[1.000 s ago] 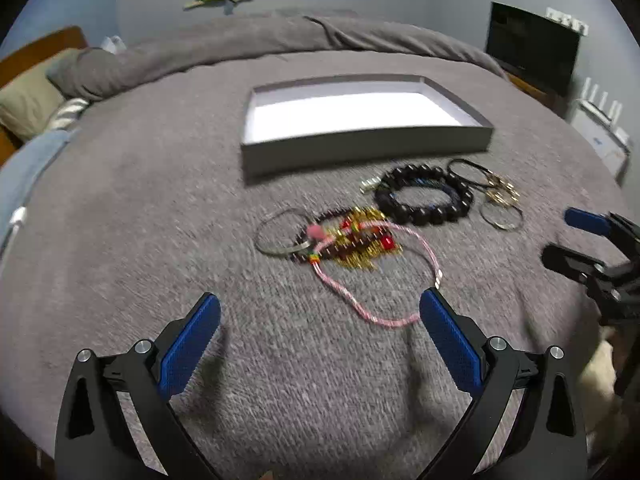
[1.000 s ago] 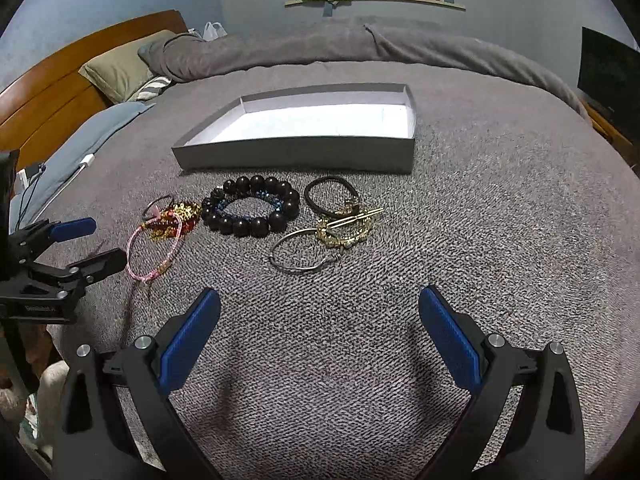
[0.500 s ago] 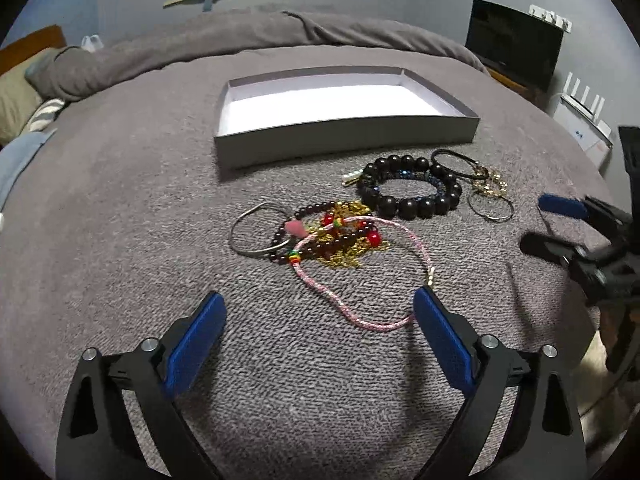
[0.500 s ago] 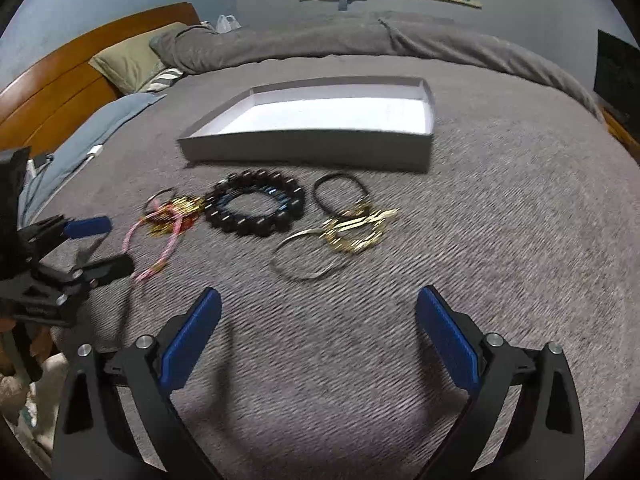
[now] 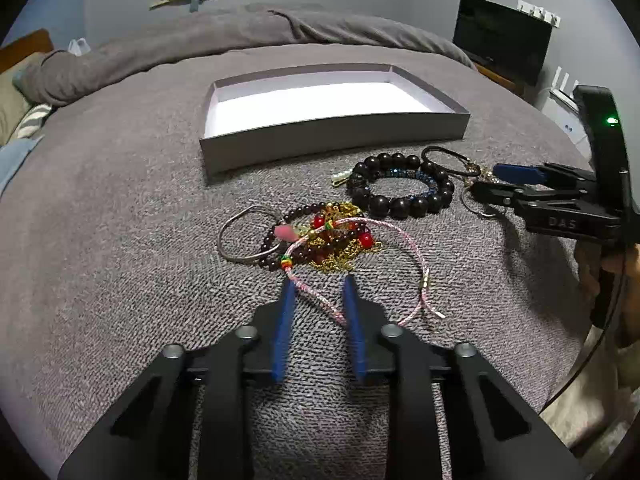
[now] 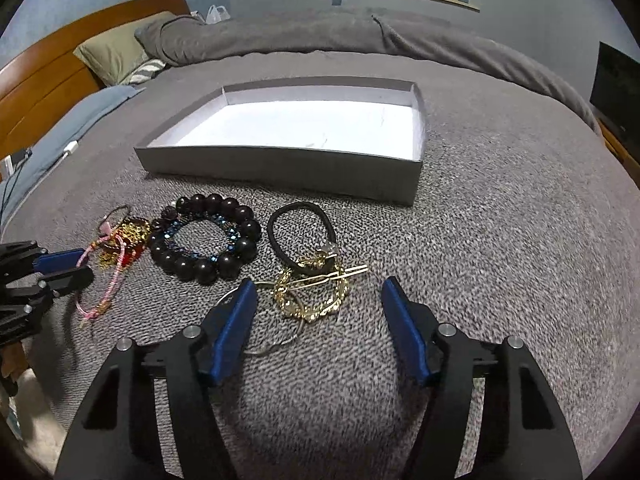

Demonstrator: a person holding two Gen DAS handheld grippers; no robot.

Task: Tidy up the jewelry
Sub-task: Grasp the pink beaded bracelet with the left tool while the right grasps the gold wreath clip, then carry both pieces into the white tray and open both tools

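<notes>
Jewelry lies on a grey blanket in front of an empty grey box (image 5: 332, 136), also in the right wrist view (image 6: 280, 164). My left gripper (image 5: 318, 284) has narrowed around the pink cord bracelet (image 5: 400, 236), which passes between its fingers; the jaws still stand apart. Behind the cord is a tangle of red beads and gold chain (image 5: 332, 240) and a silver bangle (image 5: 240, 236). My right gripper (image 6: 316, 292) is open, its fingers on either side of the gold hair clip (image 6: 316, 292) and thin silver ring (image 6: 276, 340). A black bead bracelet (image 6: 204, 240) and black hair tie (image 6: 300, 236) lie beyond.
Pillows (image 6: 116, 52) and a wooden headboard (image 6: 48, 76) are at the far left. A folded grey duvet (image 5: 240, 40) runs behind the box. A dark screen (image 5: 504, 36) stands at the right. A white cable (image 6: 60, 156) lies on the blue sheet.
My left gripper moved forward and its jaws narrowed from wide open to around the pink cord. My right gripper moved forward over the gold clip and closed partway.
</notes>
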